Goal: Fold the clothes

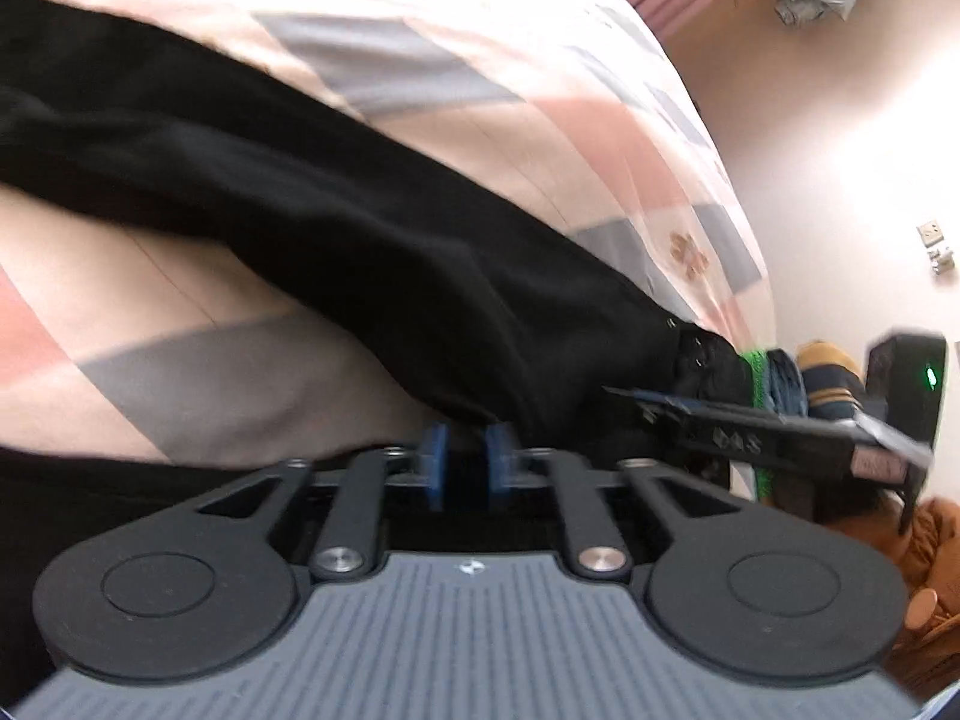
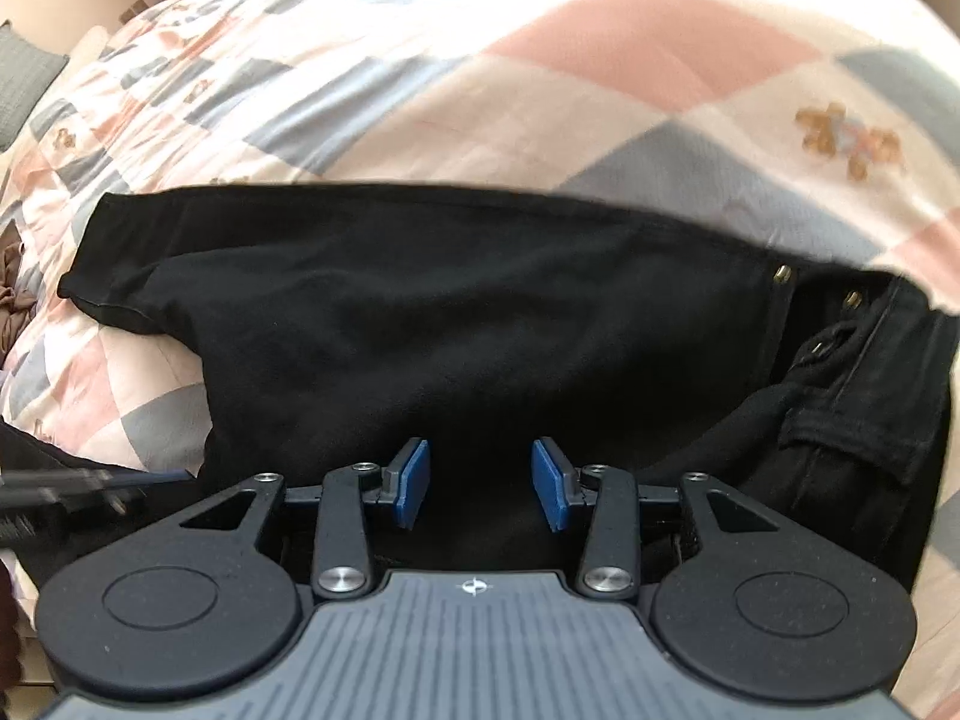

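Jaws on the left gripper point(image 1: 467, 465) stand narrow, the blue pads pinching what looks like a fold of the black trousers point(image 1: 312, 204) between them; jaws on the right gripper point(image 2: 481, 489) stand wide, with dark cloth beneath the gap but nothing held.

The main risk, as I judge it, is a lopsided fold. With only one side gripped, any lift or pull would drag the cloth toward the left hand and bunch it, since the right pads point(image 2: 414, 483) have not closed on anything. The left pinch also looks shallow, right at the cloth's edge, so it could slip free under a tug. If the right gripper closes where it sits, it may catch several layers near the belt loop point(image 2: 840, 450) and drag the waistband out of line.

The trousers point(image 2: 420, 324) lie across the patchwork quilt point(image 2: 420, 90), one leg stretched out to its hem point(image 2: 102, 294) at the far left of the right view, the waistband with its brass rivets point(image 2: 783, 273) at the right. The cloth is thick, matte and softly creased, not yet squared
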Tool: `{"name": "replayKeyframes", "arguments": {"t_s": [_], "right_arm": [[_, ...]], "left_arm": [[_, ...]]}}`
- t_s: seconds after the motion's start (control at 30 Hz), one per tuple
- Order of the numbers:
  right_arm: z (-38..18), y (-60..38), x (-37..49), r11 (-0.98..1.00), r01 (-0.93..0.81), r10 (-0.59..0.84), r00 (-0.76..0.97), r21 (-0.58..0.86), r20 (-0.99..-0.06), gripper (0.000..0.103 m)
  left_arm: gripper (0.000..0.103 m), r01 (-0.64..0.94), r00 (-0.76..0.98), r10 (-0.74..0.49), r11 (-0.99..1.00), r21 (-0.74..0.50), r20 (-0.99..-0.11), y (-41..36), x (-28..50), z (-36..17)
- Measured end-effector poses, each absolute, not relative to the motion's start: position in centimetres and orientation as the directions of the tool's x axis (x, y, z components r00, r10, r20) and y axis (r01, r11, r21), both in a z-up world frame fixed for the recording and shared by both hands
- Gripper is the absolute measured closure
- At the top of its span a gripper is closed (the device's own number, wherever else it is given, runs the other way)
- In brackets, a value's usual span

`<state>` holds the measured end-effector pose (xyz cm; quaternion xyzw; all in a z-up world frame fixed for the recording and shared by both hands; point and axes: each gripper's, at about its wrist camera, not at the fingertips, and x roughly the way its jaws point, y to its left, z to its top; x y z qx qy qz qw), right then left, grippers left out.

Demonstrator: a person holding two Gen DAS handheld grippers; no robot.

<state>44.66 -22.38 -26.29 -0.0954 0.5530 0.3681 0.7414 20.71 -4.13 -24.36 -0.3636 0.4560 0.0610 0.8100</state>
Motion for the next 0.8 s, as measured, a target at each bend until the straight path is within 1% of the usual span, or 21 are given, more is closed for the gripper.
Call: {"name": "replayKeyframes", "arguments": {"t_s": [0.03,0.07,0.1,0.13,0.2,0.27,0.33,0.4,0.47,0.57,0.63,0.67,0.7,0.77,0.8], "right_arm": [[-26.6,-22.6,44.6,0.713,-0.658,0.420,0.127,0.240,-0.899,0.051],[-27.4,-22.7,44.6,0.723,-0.664,0.365,0.132,0.192,-0.921,0.052],[-28.2,-22.8,44.6,0.725,-0.675,0.316,0.146,0.139,-0.937,0.055],[-28.6,-23.0,44.5,0.717,-0.688,0.302,0.158,0.114,-0.940,0.059],[-28.1,-23.6,44.7,0.721,-0.682,0.306,0.156,0.122,-0.939,0.060],[-27.2,-24.2,44.9,0.734,-0.664,0.322,0.150,0.146,-0.935,0.057],[-26.1,-24.7,44.8,0.741,-0.653,0.339,0.162,0.157,-0.927,0.052],[-25.1,-24.7,44.4,0.734,-0.659,0.359,0.171,0.165,-0.918,0.051],[-24.2,-23.8,43.6,0.717,-0.675,0.384,0.174,0.174,-0.907,0.051],[-22.8,-20.9,40.9,0.638,-0.756,0.440,0.198,0.150,-0.876,0.052],[-22.5,-17.8,38.3,0.538,-0.840,0.454,0.219,0.069,-0.864,0.052],[-22.4,-16.2,36.9,0.488,-0.873,0.456,0.236,0.020,-0.858,0.054],[-22.5,-14.5,35.5,0.440,-0.897,0.452,0.258,-0.039,-0.854,0.055],[-23.1,-11.5,32.7,0.350,-0.924,0.436,0.303,-0.150,-0.847,0.056],[-23.6,-10.1,31.5,0.321,-0.926,0.416,0.326,-0.198,-0.849,0.056]], "left_arm": [[0.081,-0.431,0.560,-0.237,0.734,-0.524,-0.794,-4.1,20.9,-24.8],[0.103,-0.421,0.543,-0.261,0.737,-0.528,-0.798,-4.4,21.3,-25.3],[0.103,-0.400,0.529,-0.288,0.745,-0.534,-0.798,-5.2,21.6,-25.5],[0.103,-0.367,0.525,-0.299,0.765,-0.529,-0.797,-5.9,21.6,-25.1],[0.103,-0.308,0.523,-0.330,0.787,-0.535,-0.786,-6.9,21.1,-24.4],[0.103,-0.355,0.524,-0.311,0.767,-0.535,-0.793,-6.3,19.8,-24.0],[0.099,-0.442,0.539,-0.242,0.734,-0.515,-0.807,-3.9,18.2,-23.3],[0.085,-0.548,0.544,-0.147,0.683,-0.483,-0.826,-0.3,16.3,-22.7],[0.081,-0.638,0.544,-0.071,0.613,-0.467,-0.836,4.2,14.6,-22.7],[0.079,-0.751,0.529,0.037,0.485,-0.448,-0.848,11.3,12.0,-22.8],[0.075,-0.813,0.507,0.106,0.389,-0.434,-0.855,16.1,10.3,-22.9],[0.069,-0.839,0.493,0.140,0.338,-0.427,-0.859,18.5,9.4,-23.0],[0.064,-0.853,0.490,0.161,0.291,-0.433,-0.857,20.8,8.7,-23.2],[0.061,-0.866,0.492,0.189,0.209,-0.455,-0.850,25.2,7.5,-23.7],[0.057,-0.870,0.490,0.201,0.174,-0.461,-0.848,27.4,6.9,-24.0]]}}
